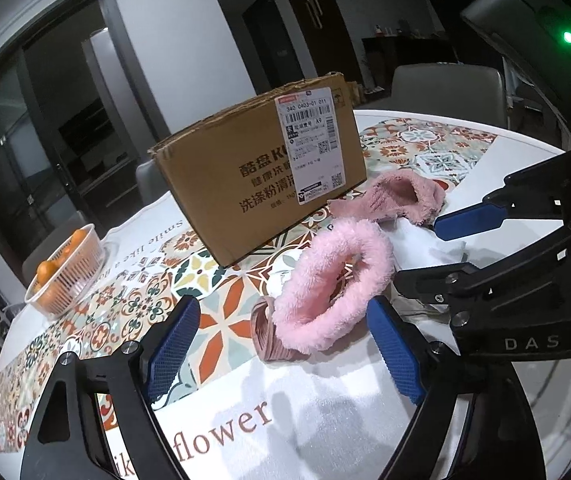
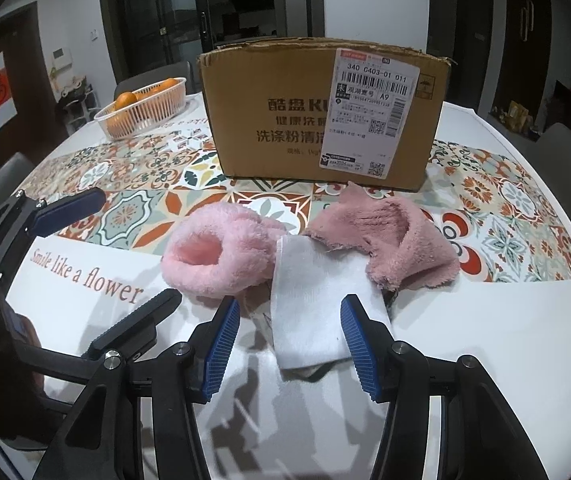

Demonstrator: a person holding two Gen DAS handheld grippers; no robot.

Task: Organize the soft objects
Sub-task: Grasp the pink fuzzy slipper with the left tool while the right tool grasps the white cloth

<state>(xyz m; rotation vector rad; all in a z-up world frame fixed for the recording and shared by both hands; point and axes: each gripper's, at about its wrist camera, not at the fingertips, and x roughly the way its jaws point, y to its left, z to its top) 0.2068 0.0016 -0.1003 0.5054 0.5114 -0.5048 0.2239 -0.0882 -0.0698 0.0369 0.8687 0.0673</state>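
While both pairs of fingers stand open and empty, the right gripper (image 2: 290,340) straddles the near end of the white sock (image 2: 312,300), whose long axis runs straight away from it. The left gripper (image 1: 281,344), also angled down at the table (image 2: 505,340), has the pale pink fluffy sock (image 1: 333,276) just ahead between its 2 fingers. Farther off lies the darker pink sock (image 2: 397,236), then the cardboard box (image 2: 285,120).

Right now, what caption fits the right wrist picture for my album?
Open right gripper hovers over a white sock between two pink fuzzy socks, cardboard box behind.
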